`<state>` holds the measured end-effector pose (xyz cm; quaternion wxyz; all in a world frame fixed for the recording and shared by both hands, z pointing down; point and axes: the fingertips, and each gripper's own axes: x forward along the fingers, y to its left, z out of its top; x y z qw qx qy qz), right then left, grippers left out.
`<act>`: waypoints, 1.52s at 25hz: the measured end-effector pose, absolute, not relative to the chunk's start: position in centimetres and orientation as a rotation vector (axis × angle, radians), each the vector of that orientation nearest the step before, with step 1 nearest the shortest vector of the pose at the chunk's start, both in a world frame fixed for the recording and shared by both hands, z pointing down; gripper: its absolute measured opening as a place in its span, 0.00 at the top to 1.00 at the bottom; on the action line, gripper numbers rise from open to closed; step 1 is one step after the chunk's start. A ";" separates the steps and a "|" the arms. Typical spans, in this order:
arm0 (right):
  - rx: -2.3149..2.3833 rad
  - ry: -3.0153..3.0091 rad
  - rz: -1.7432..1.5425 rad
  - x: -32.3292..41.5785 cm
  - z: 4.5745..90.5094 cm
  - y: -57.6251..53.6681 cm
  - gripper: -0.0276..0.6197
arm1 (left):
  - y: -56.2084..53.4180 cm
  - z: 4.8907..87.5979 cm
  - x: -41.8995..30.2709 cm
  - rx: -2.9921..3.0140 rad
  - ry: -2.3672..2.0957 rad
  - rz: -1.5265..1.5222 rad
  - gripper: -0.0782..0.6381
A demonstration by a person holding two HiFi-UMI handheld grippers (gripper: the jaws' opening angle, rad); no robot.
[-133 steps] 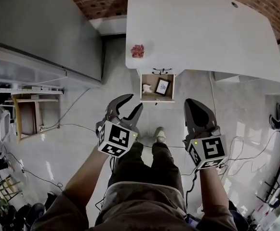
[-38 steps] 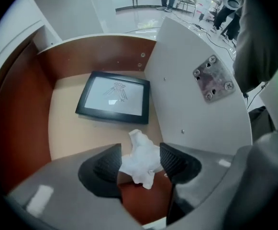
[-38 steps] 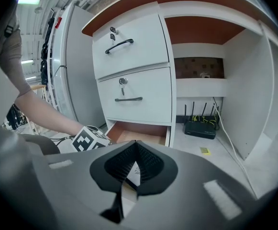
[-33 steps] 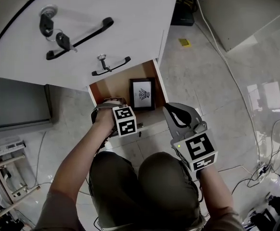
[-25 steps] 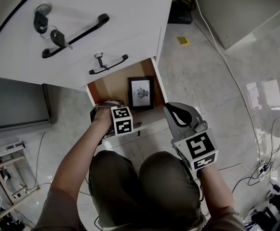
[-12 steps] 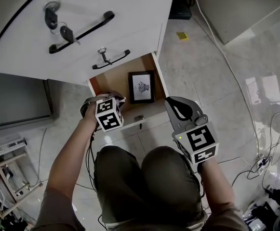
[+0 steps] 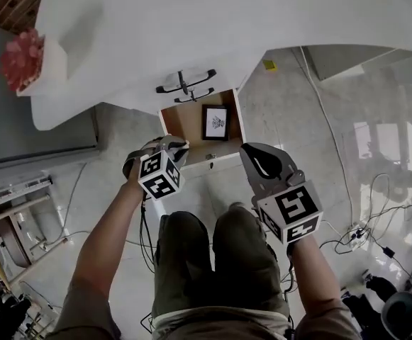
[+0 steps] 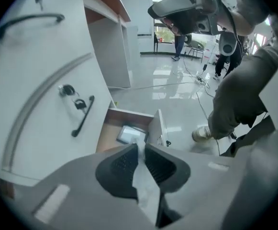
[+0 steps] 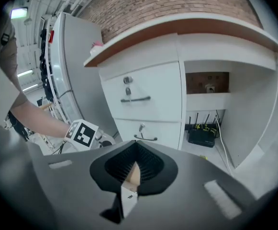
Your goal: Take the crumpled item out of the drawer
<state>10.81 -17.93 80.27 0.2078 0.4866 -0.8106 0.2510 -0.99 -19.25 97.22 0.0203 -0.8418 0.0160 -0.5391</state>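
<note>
Head view: you are holding the left gripper over the front left corner of the open drawer. A framed picture is lying inside at the drawer's right. The right gripper is hanging just beside the drawer's front, apart from it. Left gripper view: the jaws are pinching a white crumpled item tight between them. The item is riding above the drawer, not resting in it, so the lift is looking done and only the carrying away is remaining. The drawer's front edge and the cabinet face are sitting close ahead, while open floor is lying to the right. Right gripper view: its jaws are pressing almost together on nothing, pointing at the cabinet from well apart.
</note>
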 end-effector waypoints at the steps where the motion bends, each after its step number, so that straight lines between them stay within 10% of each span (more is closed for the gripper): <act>1: 1.347 -2.268 0.711 10.4 78.4 -18.0 0.91 | -19.0 95.6 -1.3 -2.624 0.068 -1.669 0.82; 18: 1.326 -2.389 0.734 8.3 48.2 -20.2 0.91 | -16.9 65.2 -6.3 -2.831 0.536 -1.500 0.82; 38: 1.390 -2.601 0.204 3.7 20.0 -13.4 0.91 | -15.6 29.4 -10.1 -2.867 1.111 -0.610 0.82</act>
